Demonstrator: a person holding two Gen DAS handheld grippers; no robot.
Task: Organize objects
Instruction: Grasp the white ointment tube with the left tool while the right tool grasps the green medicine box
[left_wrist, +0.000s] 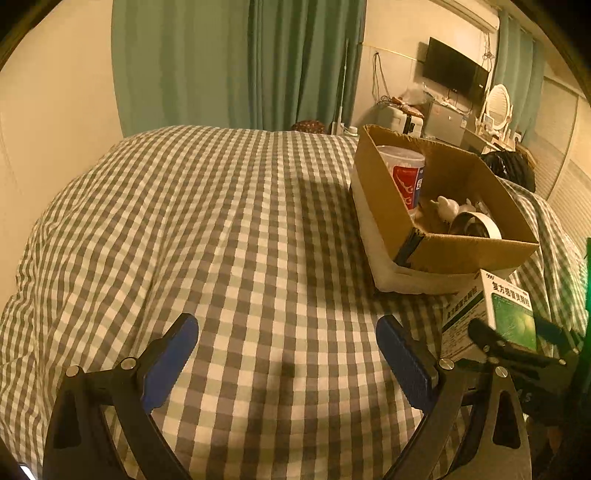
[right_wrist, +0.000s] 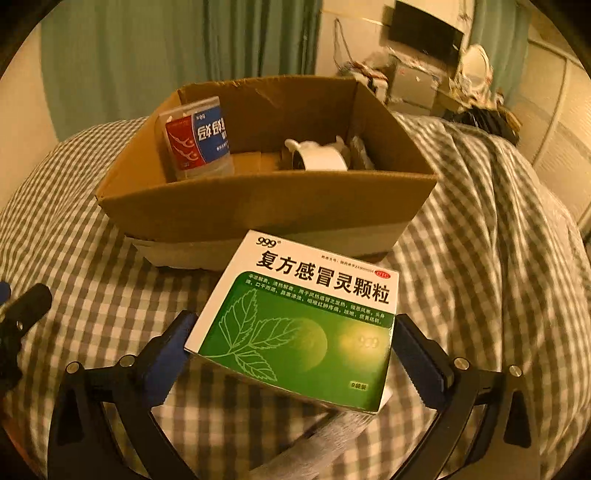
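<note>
Transport step is proceeding: right gripper (right_wrist: 290, 356) is pinching the medicine box (right_wrist: 295, 325) just before the cardboard box (right_wrist: 258, 206); left gripper (left_wrist: 286, 350) is hovering spread, empty. Next move likely requires lifting over the near wall, then releasing inside.

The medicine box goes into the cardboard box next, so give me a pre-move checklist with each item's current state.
1. Right gripper shut on the green-and-white medicine box, a pad on each side: ok.
2. Medicine box lifted off the checked bedcover: ok, it appears raised.
3. Cardboard box open at the top: ok.
4. Free floor space inside, between the red-and-blue packet and the white tape roll: ok, though tight.
5. Left gripper open, empty and clear of the path: ok.
6. Grip firm enough for the move: cannot tell.
</note>
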